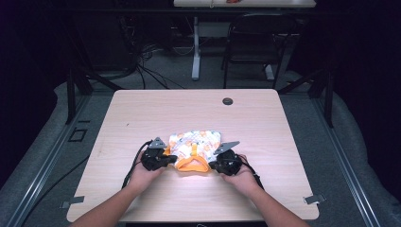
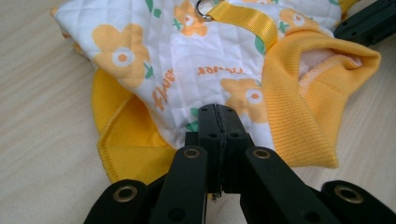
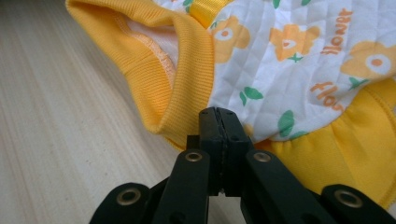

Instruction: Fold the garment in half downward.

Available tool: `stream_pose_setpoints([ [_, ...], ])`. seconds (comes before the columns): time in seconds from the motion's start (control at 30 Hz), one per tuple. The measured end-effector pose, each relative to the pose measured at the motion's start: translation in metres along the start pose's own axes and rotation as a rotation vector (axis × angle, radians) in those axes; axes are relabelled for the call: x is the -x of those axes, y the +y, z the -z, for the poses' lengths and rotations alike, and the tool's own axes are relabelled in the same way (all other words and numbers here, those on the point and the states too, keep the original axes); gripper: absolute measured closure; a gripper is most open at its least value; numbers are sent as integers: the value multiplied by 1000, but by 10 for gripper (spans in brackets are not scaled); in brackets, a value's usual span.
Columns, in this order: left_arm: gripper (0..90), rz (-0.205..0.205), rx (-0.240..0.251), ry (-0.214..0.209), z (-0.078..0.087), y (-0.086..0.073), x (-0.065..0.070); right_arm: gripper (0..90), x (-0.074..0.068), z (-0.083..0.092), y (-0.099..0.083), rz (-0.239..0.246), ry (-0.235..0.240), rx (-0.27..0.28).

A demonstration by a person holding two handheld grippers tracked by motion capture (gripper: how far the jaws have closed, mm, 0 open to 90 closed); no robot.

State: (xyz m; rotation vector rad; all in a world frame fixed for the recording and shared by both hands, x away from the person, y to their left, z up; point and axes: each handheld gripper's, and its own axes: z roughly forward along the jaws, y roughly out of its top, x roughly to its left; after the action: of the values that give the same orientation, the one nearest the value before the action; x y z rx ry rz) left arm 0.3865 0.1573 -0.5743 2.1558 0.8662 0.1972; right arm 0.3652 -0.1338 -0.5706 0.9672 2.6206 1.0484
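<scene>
My left gripper [image 1: 163, 160] pinching the flowered garment's [image 1: 196, 142] near edge left of its orange collar [image 1: 191, 164], my right gripper [image 1: 218, 164] pinching right of it

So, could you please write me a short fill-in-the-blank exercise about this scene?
1. The quilted garment is printed with orange ____.
2. Its ribbed collar is coloured ____.
3. The jaws of the left claw and the right claw are both ____.
4. The garment lies on a ____ table.

Missing words: flowers; yellow; shut; wooden
</scene>
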Motion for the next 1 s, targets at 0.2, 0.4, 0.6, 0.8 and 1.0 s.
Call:
stream_pose_setpoints([
  [0.2, 897, 1, 1, 25, -7, 8, -7, 898, 7, -4, 6, 0, -29, -2],
  [0.4, 897, 7, 9, 37, -12, 14, -16, 898, 15, -9, 12, -24, -40, 5],
  [0.6, 897, 12, 13, 51, -15, 17, -21, 898, 22, -13, 16, -39, -51, 19],
  [0.8, 897, 34, 26, 62, -18, 20, -27, 898, 27, -17, 21, -46, -66, 15],
  [1.0, 897, 55, 39, 60, -20, 21, -31, 898, 32, -20, 24, -66, -78, 25],
])
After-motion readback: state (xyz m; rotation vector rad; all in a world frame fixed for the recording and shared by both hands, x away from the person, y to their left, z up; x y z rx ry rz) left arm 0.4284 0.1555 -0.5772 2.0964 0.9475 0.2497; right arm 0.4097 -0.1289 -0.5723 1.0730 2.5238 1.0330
